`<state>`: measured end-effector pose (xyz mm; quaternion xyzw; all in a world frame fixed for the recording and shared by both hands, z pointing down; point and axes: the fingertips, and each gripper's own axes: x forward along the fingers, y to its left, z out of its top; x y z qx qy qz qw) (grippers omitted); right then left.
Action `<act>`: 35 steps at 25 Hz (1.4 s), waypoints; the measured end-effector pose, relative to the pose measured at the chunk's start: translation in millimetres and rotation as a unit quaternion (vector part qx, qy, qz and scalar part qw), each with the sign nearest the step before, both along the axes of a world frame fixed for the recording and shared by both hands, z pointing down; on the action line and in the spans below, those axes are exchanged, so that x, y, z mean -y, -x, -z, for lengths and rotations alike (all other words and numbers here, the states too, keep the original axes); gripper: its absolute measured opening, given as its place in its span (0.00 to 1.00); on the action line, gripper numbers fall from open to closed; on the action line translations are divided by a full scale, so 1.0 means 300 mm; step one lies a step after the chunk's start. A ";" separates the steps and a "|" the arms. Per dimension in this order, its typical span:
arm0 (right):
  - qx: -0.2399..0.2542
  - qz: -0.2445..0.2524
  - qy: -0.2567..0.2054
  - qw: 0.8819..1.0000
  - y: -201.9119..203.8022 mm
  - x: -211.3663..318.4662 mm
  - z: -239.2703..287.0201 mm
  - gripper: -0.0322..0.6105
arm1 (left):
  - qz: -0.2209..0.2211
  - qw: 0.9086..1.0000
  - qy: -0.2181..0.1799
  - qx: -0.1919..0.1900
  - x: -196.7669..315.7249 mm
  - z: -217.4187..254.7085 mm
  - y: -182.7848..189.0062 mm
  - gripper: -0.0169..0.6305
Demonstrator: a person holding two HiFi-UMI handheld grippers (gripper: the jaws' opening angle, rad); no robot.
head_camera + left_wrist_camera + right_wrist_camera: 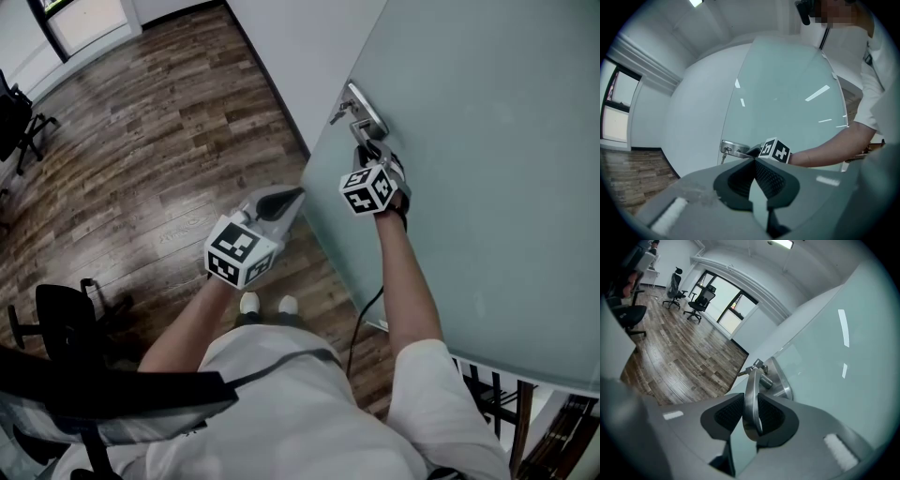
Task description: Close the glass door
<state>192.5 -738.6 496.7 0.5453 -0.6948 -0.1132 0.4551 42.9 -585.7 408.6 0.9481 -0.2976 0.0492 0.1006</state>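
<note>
On the right side of the head view stands the glass door (pixel 487 141), a big flat sheet, smooth and milky, pale green in colour. Its straight edge runs down in front of the plain white wall (pixel 300 47). Near that edge sits a shiny round-ended metal plate (pixel 780 383) with a small key (pixel 745 371) sticking out of it. A smooth, curved metal handle (pixel 752 380) comes off the plate. The right claw (pixel 751 404) grips this handle, with its two bumpy dark pads pressed on either side of the bar. The left claw (pixel 754 161) is grey, with the same bumpy pads. Its tips touch each other and nothing sits between them. It hangs in the air, apart from the door, pointing toward it. Each claw carries a cube with black and white squares. The floor (pixel 141 141) is made of long brown wood planks with a streaky grain. Black office chairs (pixel 696 305) stand far off by the tall window.
</note>
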 end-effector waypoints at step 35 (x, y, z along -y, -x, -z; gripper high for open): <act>0.042 0.126 0.002 0.991 0.358 -0.333 0.038 0.19 | 0.250 0.968 0.003 0.014 -0.387 -0.008 0.186 0.03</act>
